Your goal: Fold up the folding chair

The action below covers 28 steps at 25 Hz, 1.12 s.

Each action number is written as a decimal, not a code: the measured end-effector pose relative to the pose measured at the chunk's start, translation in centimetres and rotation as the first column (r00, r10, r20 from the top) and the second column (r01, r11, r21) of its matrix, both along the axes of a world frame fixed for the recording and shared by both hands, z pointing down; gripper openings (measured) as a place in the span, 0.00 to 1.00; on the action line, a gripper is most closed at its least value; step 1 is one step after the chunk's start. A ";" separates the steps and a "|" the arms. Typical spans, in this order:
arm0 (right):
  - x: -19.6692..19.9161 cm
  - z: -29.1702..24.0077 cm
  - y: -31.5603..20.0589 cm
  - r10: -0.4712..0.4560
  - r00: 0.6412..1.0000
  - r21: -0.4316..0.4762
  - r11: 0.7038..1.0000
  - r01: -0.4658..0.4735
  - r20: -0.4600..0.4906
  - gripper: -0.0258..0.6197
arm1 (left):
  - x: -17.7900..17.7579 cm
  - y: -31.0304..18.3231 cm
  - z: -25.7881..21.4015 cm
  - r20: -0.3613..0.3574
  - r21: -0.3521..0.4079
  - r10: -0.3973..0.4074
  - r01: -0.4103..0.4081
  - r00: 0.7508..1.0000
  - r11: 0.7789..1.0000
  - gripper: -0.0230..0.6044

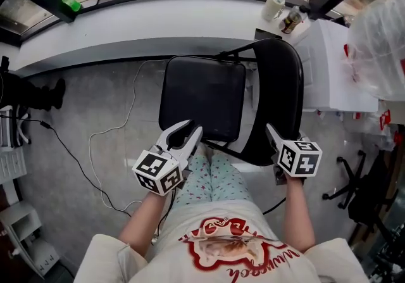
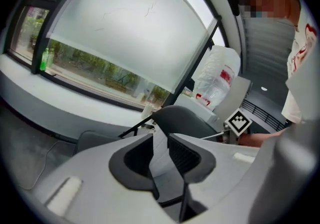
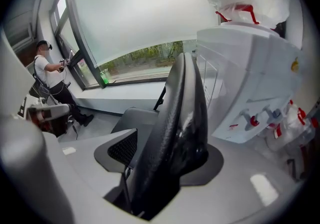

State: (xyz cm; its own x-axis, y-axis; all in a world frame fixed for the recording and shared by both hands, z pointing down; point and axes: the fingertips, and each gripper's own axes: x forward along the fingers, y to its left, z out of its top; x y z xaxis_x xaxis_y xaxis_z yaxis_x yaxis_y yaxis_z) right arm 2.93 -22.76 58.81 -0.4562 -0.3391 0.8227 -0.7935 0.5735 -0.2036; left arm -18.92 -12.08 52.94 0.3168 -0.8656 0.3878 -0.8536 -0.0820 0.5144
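The black folding chair stands unfolded in front of me, its padded seat (image 1: 202, 98) flat and its backrest (image 1: 281, 92) upright at the right. My left gripper (image 1: 194, 126) hovers at the seat's near edge, open with nothing between its fingers. In the left gripper view, that gripper (image 2: 160, 150) points toward the seat (image 2: 95, 143) and the backrest (image 2: 185, 118). My right gripper (image 1: 271, 130) sits at the backrest's near edge. Seen from the right gripper view, the gripper (image 3: 165, 154) straddles the backrest (image 3: 182, 113). The left pad (image 3: 122, 150) lies close beside it and the other pad is hidden.
A white water dispenser (image 1: 329, 66) with a plastic bag (image 1: 380, 28) stands close right of the chair. A curved window sill (image 1: 126, 28) carries a cup (image 1: 273, 5) and a green bottle (image 1: 71, 2). Cables (image 1: 95, 149) cross the floor at left. Another person (image 3: 47, 75) stands by the window.
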 end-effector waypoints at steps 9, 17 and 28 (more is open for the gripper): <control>0.4 -0.2 0.1 0.001 1.000 -0.003 1.000 -0.001 -0.020 0.47 | -7.6 3.2 17.3 -0.041 -0.332 -0.119 0.099 0.992 0.938 0.51; 0.1 -0.8 0.5 0.000 1.000 -0.004 1.000 0.000 -0.010 0.47 | -15.3 4.0 28.3 0.009 -0.469 -0.114 0.105 0.993 0.877 0.69; 0.3 -1.3 0.7 0.004 1.000 0.003 1.000 -0.004 -0.008 0.48 | -17.6 2.7 37.1 -0.282 -0.516 -0.096 -0.067 0.955 0.854 0.73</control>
State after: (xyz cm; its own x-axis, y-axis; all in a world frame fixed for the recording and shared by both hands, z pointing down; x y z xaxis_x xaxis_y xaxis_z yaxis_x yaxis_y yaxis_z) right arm 3.26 -22.07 57.51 -0.4480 -0.3438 0.8253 -0.7975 0.5709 -0.1952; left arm -36.54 -9.36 90.07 0.4728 -0.5712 0.6710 -0.6600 0.2750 0.6991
